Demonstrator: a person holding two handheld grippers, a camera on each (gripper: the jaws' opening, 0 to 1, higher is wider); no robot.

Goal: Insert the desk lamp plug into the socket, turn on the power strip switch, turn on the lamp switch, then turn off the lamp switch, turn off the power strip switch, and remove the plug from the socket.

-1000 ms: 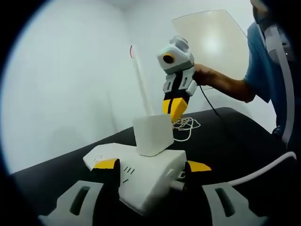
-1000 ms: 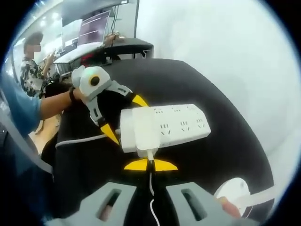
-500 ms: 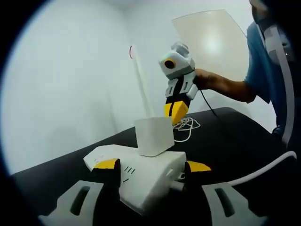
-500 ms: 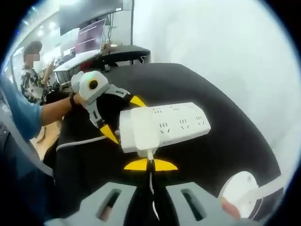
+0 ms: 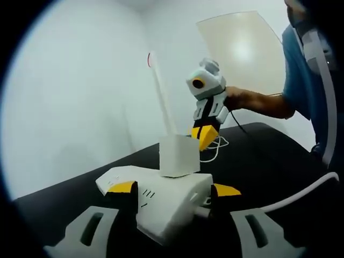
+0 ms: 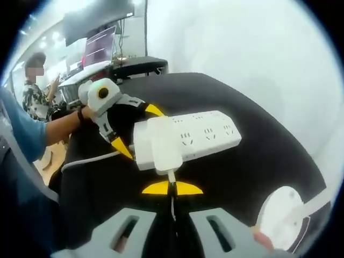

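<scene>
Two grippers work at the plug on the power strip

In the left gripper view, the left gripper (image 5: 173, 189) squeezes the long white plastic power strip (image 5: 161, 200) by its sides, likely to keep it from sliding on the black table (image 5: 269, 161); the boxy white lamp plug (image 5: 180, 156) stands up on top. In the right gripper view, the right gripper (image 6: 172, 188) is pinched shut on the thin white lamp cord (image 6: 171, 180) just below that plug. The strip lies long-ways across the view, its far end pointing right.

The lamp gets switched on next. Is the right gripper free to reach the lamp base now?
Probably not yet: the right gripper is shut on the cord just below the plug at the power strip. The lamp base lies nearby with nothing in between.
</scene>
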